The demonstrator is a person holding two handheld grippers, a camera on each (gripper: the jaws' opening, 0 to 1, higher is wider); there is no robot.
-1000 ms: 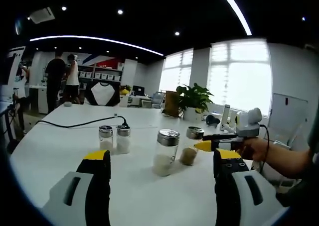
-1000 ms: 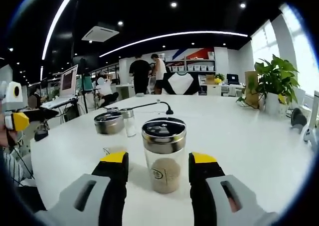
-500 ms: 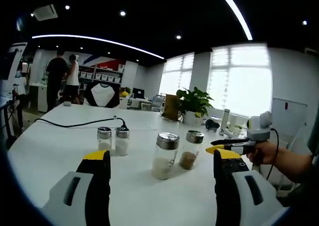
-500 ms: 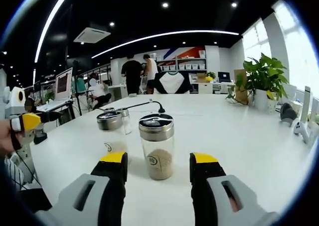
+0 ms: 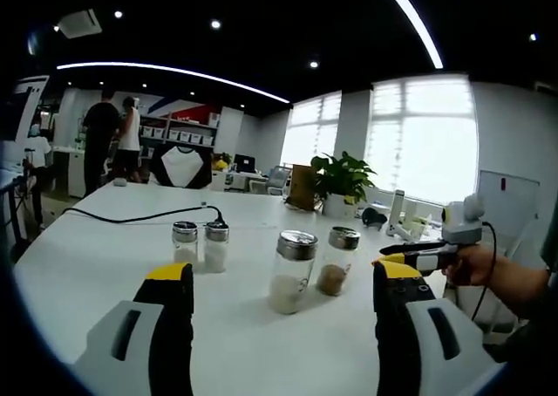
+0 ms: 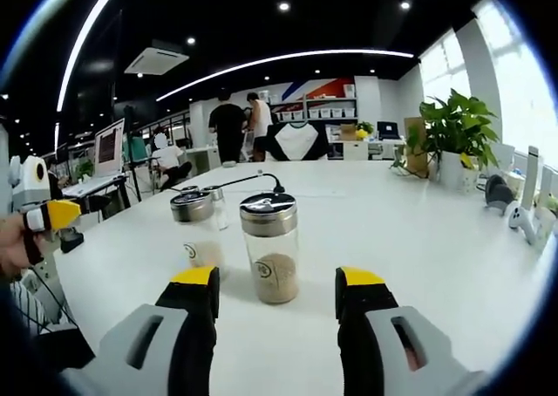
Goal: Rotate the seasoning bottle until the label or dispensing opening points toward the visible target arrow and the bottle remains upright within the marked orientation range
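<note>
A glass seasoning bottle [image 6: 270, 249] with a steel lid and brown powder stands upright on the white table [image 6: 418, 230], a small round logo on its side facing me. It sits a little beyond my right gripper [image 6: 276, 278], whose jaws are open and apart from it. From the left gripper view, the same brown bottle [image 5: 336, 262] stands beside a jar of white powder [image 5: 292, 272]. My left gripper [image 5: 283, 278] is open and short of both. A hand holds the right gripper [image 5: 417, 256] to the right of the bottles. The left gripper [image 6: 45, 215] is at the far left.
Two small shakers [image 5: 200, 244] stand left of the jars, and the white-powder jar [image 6: 195, 232] is left of the brown bottle. A black cable [image 5: 131, 215] crosses the far table. A potted plant [image 5: 342, 176] and white gadgets [image 6: 521, 221] sit near the window side. People [image 5: 113, 139] stand far back.
My right gripper has drawn back from the brown bottle, which now looks smaller and farther beyond the jaws. In the left gripper view that gripper has moved right, away from the bottles.
</note>
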